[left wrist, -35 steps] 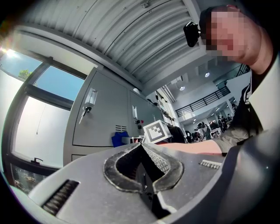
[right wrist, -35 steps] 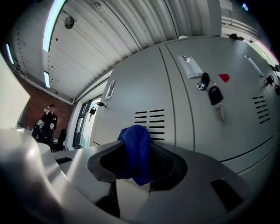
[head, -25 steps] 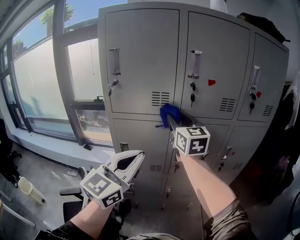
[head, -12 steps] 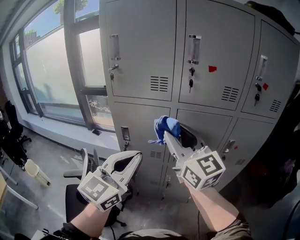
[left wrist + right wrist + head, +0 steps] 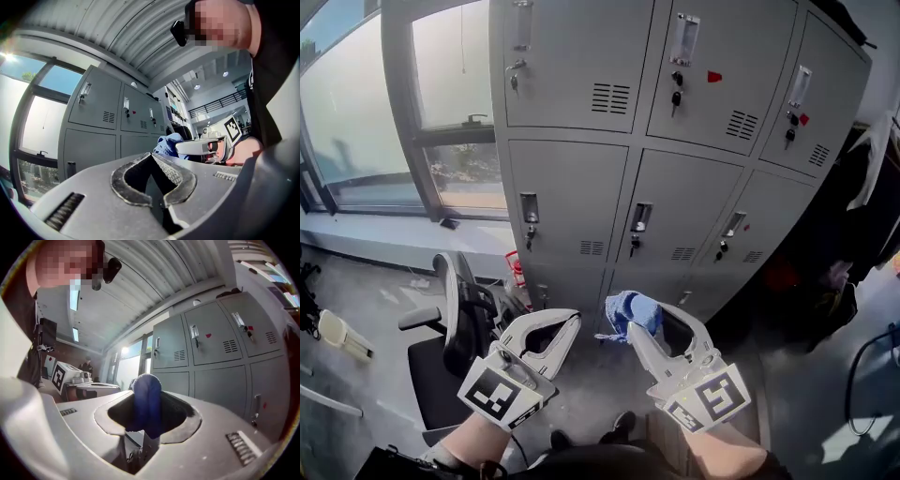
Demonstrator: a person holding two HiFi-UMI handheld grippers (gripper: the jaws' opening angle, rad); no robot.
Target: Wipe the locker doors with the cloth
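Cloth (image 5: 630,312), blue and bunched, sits pinched at the jaw tips of the right hand-held gripper (image 5: 649,323), held low in front of the person and well apart from the locker doors (image 5: 572,187). In the right gripper view, the fabric (image 5: 146,399) stands upright between both jaws, pressed from either side. The left hand-held gripper (image 5: 570,323) hangs just beside it, its jaws pressed together at the tips with nothing between them. Beyond them rises the grey bank of lockers, keys (image 5: 675,80) hanging in two upper locks. A black office chair (image 5: 455,319) stands on the floor (image 5: 375,291) below the window (image 5: 356,112).
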